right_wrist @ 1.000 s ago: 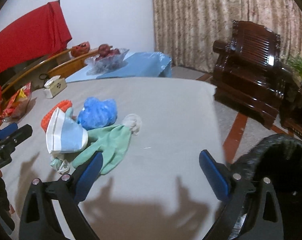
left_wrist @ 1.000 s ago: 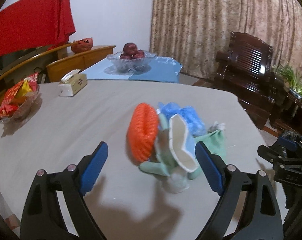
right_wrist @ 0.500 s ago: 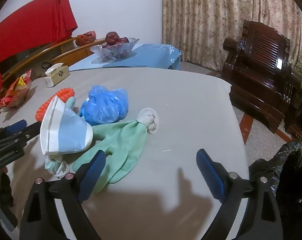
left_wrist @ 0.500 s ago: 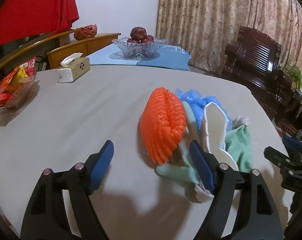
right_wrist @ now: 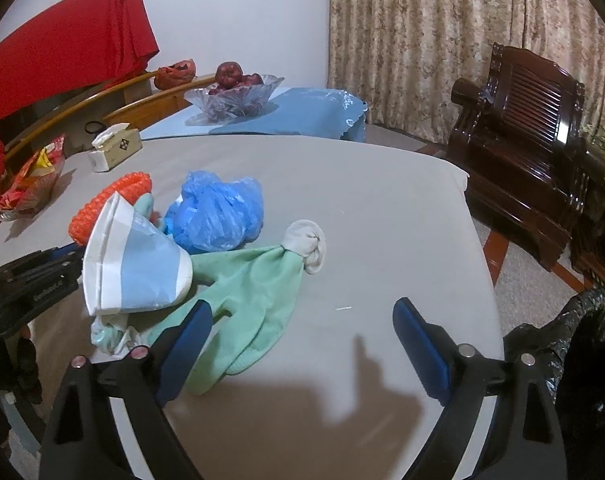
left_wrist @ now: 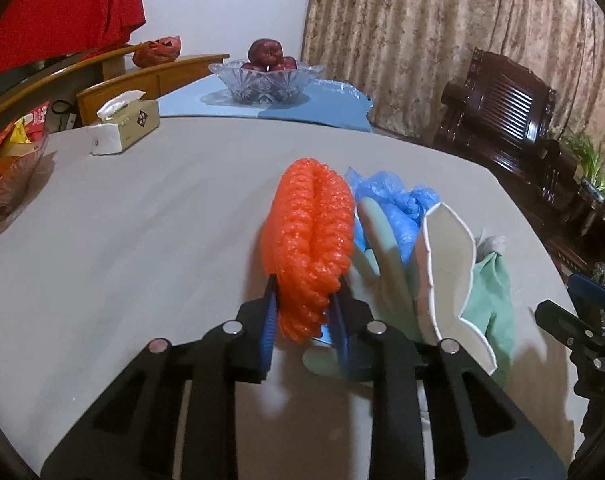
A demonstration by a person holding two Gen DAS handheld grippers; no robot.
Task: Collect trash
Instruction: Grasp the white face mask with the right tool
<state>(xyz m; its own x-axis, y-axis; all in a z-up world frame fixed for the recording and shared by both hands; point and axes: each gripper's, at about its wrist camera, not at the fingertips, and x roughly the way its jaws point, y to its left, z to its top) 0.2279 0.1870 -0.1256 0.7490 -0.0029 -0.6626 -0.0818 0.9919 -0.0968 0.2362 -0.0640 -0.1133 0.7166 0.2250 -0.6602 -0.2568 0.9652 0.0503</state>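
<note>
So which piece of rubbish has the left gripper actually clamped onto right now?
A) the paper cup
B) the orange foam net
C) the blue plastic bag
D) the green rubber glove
B: in the left wrist view the left gripper has its blue pads pressed against both sides of the orange foam net, while the right gripper is wide open and holds nothing.

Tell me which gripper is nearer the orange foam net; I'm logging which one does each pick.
Left. The left gripper is shut on the orange foam net, one finger on each side. The right gripper hangs open over the green glove, the paper cup between.
</note>
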